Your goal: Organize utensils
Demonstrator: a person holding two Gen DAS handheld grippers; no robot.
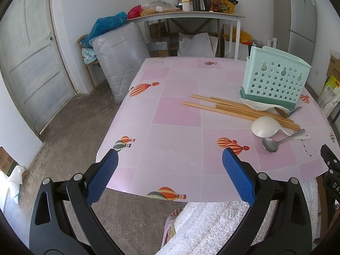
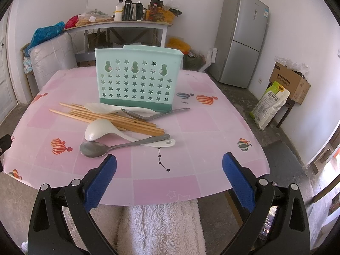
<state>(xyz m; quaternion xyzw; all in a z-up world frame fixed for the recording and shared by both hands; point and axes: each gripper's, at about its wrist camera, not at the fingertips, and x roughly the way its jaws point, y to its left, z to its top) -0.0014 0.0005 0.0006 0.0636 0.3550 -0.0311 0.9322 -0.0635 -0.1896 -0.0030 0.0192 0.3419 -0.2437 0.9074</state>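
Pale wood, white plastic and dull steel lie heaped together on the pink checked, balloon-printed surface (image 2: 191, 127), just in front of the mint-green plastic utensil holder with star-shaped holes (image 2: 136, 80), which stands upright toward the far side and looks empty through the holes, though its inside is not visible.

The bundle of light wooden chopsticks (image 2: 110, 119) fans out flat, tips pointing left in the right wrist view. Over them rests a white plastic rice ladle (image 2: 99, 130), bowl down, its handle running right. A steel spoon with a long handle (image 2: 95, 149) lies nearest, its handle crossing the ladle's handle. Closer to the holder sit a second white plastic spoon (image 2: 102, 107) and a second steel spoon (image 2: 138, 114), touching its base.

Both tools are released and hold nothing: the left tongs (image 1: 170, 170) hang over the bare near edge, well apart from the pile, and the right tongs (image 2: 170, 170) gape just short of the near steel spoon.

My guess on handling: the chopsticks are light, stiff and apt to roll, so pinch one or two at mid-length. The steel spoons are slick and thin, lying nearly flush; the raised neck or the handle where it crosses the ladle gives the best bite. The plastic ladle is light and smooth; take its flat handle, not the rounded bowl. Nothing has been sorted yet.
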